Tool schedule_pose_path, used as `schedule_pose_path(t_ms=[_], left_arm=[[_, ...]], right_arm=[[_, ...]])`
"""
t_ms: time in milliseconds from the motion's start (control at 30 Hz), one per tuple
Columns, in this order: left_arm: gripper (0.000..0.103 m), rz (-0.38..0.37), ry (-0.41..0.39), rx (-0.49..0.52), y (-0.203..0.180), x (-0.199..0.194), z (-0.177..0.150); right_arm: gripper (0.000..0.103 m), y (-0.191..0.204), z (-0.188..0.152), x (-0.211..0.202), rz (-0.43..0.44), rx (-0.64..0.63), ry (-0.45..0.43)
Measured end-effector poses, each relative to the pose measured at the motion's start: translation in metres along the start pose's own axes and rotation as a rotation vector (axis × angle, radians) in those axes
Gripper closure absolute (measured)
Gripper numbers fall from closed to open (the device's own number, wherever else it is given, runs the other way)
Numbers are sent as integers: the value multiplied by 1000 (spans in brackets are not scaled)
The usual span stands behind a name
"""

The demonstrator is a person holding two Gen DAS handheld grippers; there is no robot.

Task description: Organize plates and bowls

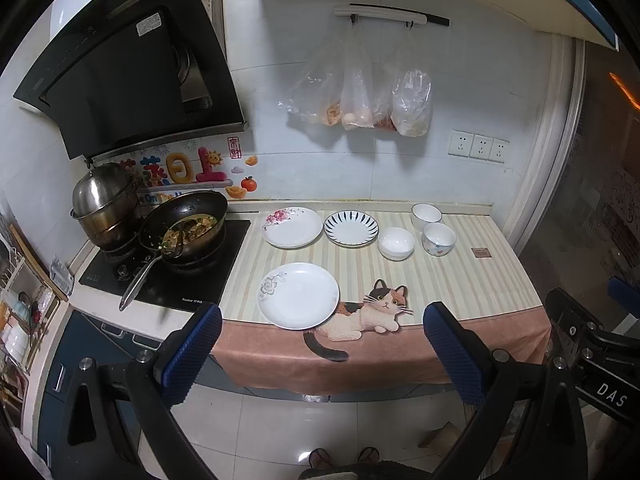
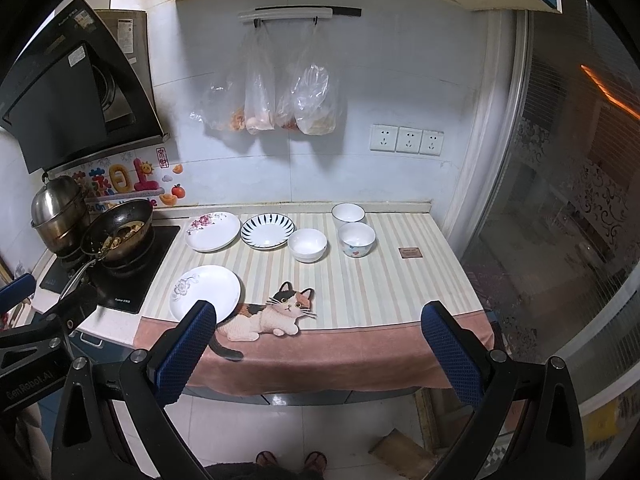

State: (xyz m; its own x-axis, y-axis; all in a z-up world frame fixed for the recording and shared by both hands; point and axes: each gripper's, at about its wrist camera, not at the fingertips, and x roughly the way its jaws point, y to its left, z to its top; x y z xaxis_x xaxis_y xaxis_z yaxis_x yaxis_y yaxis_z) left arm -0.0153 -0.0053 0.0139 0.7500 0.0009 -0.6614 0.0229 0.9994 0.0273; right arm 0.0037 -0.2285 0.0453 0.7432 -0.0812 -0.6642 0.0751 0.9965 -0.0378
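1. nearest: left gripper (image 1: 322,326) and right gripper (image 2: 318,320), both w/ blue-padded jaws spread wide, nothing held, hanging over the floor short of the counter edge.
2. front of the striped cat-print cloth (image 1: 460,280): round white plate with a grey flower (image 1: 298,295), alone.
3. further back, a row – white plate with pink flowers (image 1: 292,227), blue-striped white plate (image 1: 351,229), plain white bowl (image 1: 396,243), heart-print white bowl (image 1: 439,239), white bowl at the back (image 1: 426,216).
4. progress, my read: nothing stacked yet, all 3 plates and 3 bowls apart – whole job left.
5. views: left wrist shows a dish rack (image 1: 24,312) at far left and more of the black wok w/ food (image 1: 188,226); right wrist shows more of the patterned glass door (image 2: 560,220) at right.
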Motion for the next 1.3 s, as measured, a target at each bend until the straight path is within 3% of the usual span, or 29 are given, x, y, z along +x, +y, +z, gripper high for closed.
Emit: schedule_pose_path(t_ms=[1300], left_arm=[[0, -23, 4, 4, -9, 3, 2]], right_arm=[[0, -13, -8, 0, 5, 22, 5]])
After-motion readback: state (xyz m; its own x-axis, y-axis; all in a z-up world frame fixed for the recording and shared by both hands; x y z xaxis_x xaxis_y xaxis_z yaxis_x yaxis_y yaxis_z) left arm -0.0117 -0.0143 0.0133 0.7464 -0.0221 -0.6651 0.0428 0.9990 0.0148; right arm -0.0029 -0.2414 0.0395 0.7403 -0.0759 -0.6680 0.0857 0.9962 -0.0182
